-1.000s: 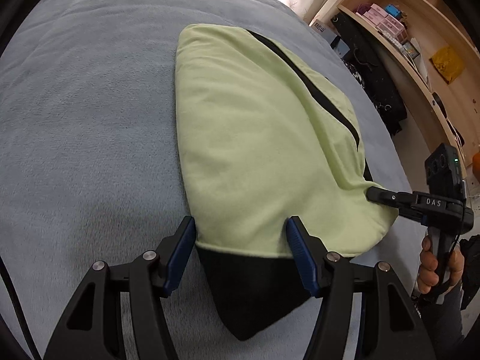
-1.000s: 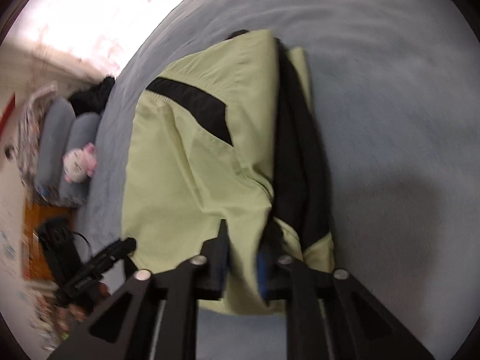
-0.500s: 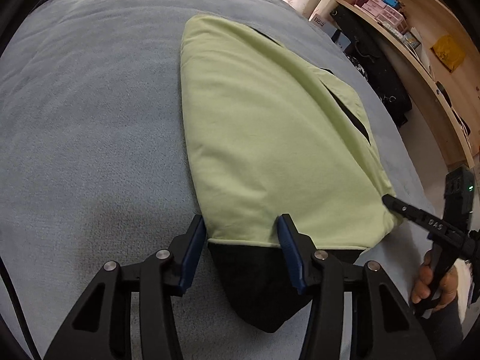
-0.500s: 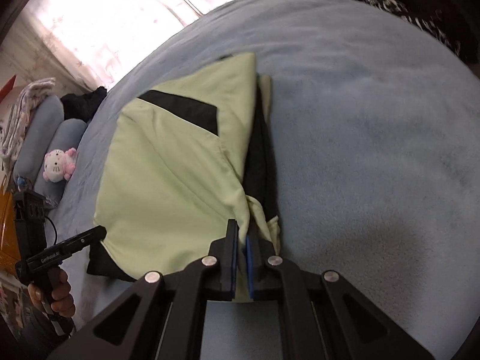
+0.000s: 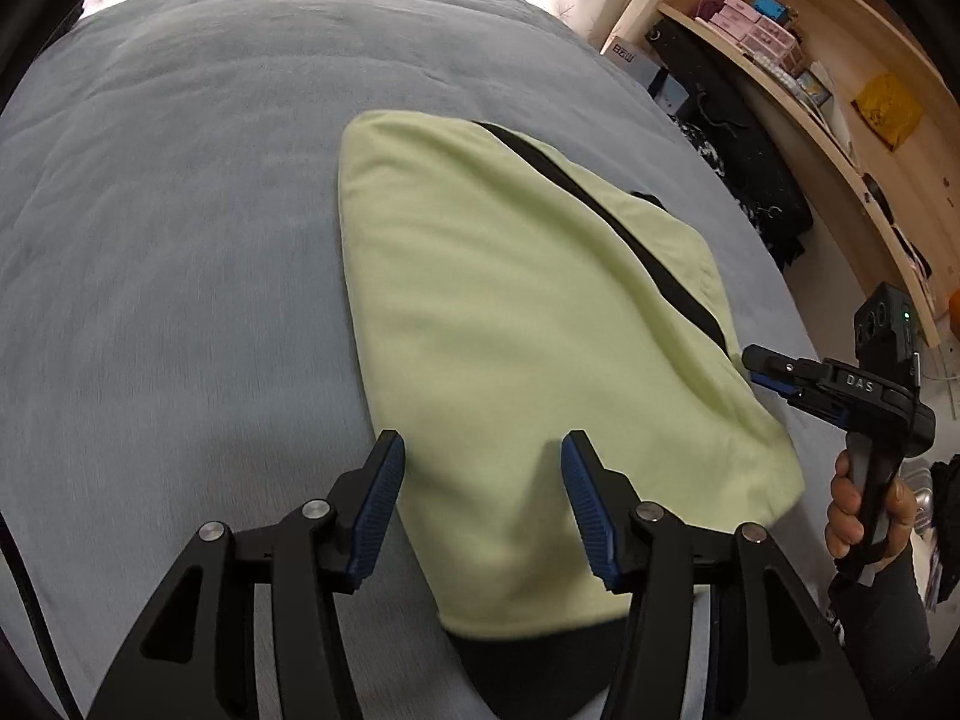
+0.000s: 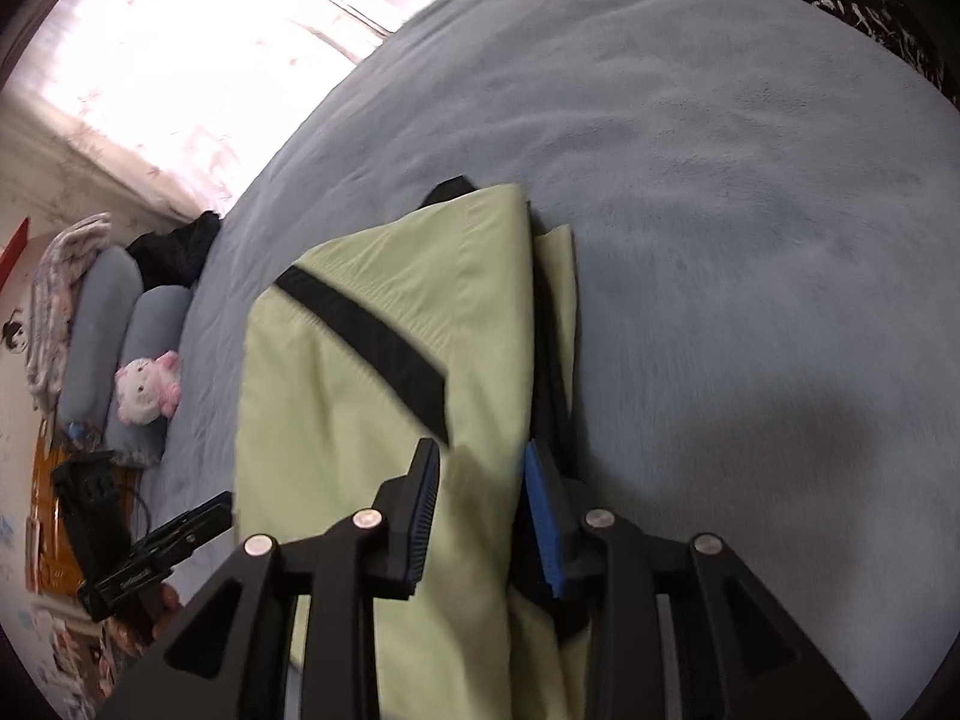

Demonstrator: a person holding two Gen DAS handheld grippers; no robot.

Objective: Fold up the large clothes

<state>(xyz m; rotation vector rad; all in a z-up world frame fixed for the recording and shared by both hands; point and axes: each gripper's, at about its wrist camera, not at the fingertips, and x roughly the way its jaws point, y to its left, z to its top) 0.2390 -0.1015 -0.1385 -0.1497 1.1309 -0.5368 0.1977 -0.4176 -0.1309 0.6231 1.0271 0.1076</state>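
A light green garment [image 5: 510, 312] with black trim lies folded on the grey-blue bed [image 5: 180, 210]. My left gripper [image 5: 480, 474] hovers over its near end. Its jaws are opening and straddle the cloth, and the pads do not press on it. The black hem shows below the fingers. In the right wrist view my right gripper [image 6: 480, 468] is at the garment's [image 6: 360, 420] side edge. Its jaws are opening, with green cloth between the blue pads [image 6: 543, 516] but not pinched. From the left wrist view, that right gripper [image 5: 756, 363] sits at the garment's right edge, held by a person's hand [image 5: 852, 510].
Wooden shelves [image 5: 810, 60] with boxes and a black bag [image 5: 738, 180] stand beyond the bed's right side. Grey pillows [image 6: 102, 324], a pink and white plush toy [image 6: 147, 387] and dark clothing [image 6: 174, 246] lie at the bed's head. The left gripper [image 6: 210, 516] shows at the left.
The right gripper, shut on the garment's edge before, has spread its jaws and let the cloth go. My left gripper has moved forward over the garment, so the black hem sits lower in view.
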